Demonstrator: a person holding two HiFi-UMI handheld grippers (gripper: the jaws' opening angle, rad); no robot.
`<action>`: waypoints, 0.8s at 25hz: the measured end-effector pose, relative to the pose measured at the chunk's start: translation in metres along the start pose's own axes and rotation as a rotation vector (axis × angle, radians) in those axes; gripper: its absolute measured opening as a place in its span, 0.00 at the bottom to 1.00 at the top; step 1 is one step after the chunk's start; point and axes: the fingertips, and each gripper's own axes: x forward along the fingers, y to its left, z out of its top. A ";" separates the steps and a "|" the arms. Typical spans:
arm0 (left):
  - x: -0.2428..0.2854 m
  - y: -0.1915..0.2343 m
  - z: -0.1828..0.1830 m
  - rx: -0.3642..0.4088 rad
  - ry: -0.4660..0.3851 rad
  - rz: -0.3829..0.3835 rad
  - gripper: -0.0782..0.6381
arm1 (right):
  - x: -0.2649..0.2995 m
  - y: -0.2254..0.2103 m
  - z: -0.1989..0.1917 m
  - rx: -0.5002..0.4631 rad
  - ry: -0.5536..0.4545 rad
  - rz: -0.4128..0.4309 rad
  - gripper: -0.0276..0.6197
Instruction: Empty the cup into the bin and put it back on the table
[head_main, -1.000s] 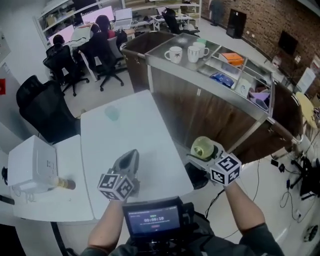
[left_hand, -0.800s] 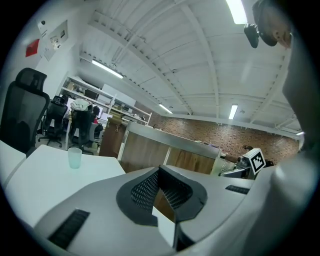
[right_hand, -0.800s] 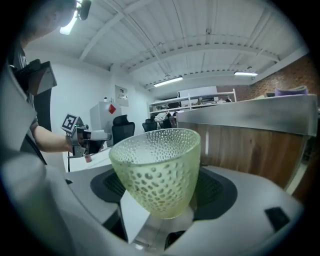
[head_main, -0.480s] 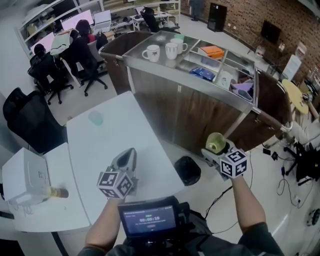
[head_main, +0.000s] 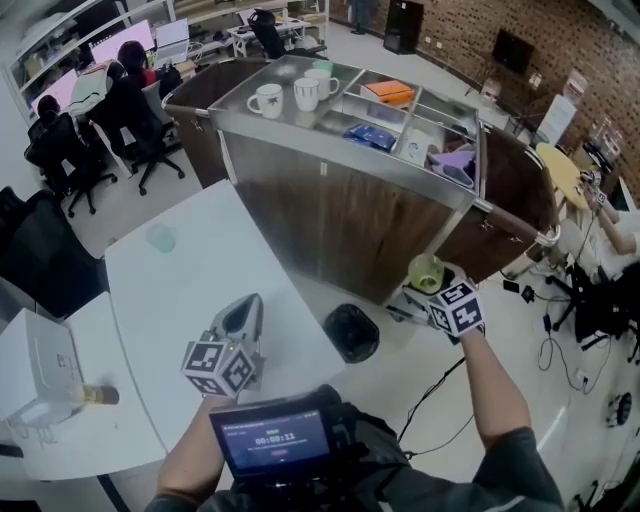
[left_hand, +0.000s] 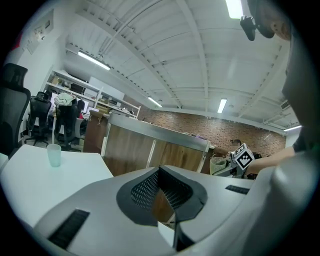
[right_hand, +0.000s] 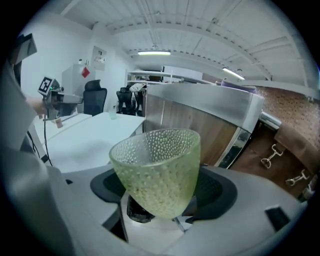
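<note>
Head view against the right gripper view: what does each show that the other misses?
Only the head view shows the white mugs on the counter and the screen at the person's chest. Only the right gripper view shows the ceiling lamp. Both show the green cup and the white table.

Left gripper (left_hand: 160, 174) bottom centre, jaws pinched together; teal tumbler (left_hand: 53, 155) mid-left on the white table (left_hand: 75, 171); right gripper (left_hand: 226, 169) mid-right holds a green cup (left_hand: 217, 164).
</note>
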 end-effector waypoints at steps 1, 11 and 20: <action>0.001 -0.002 -0.002 0.000 0.004 -0.007 0.11 | 0.000 -0.003 -0.004 -0.016 0.024 -0.009 0.65; 0.001 -0.006 -0.003 -0.007 0.007 -0.029 0.11 | 0.007 -0.001 -0.019 -0.213 0.191 -0.058 0.65; 0.009 -0.021 0.003 0.012 -0.012 -0.099 0.11 | 0.008 0.001 -0.021 -0.314 0.290 -0.066 0.65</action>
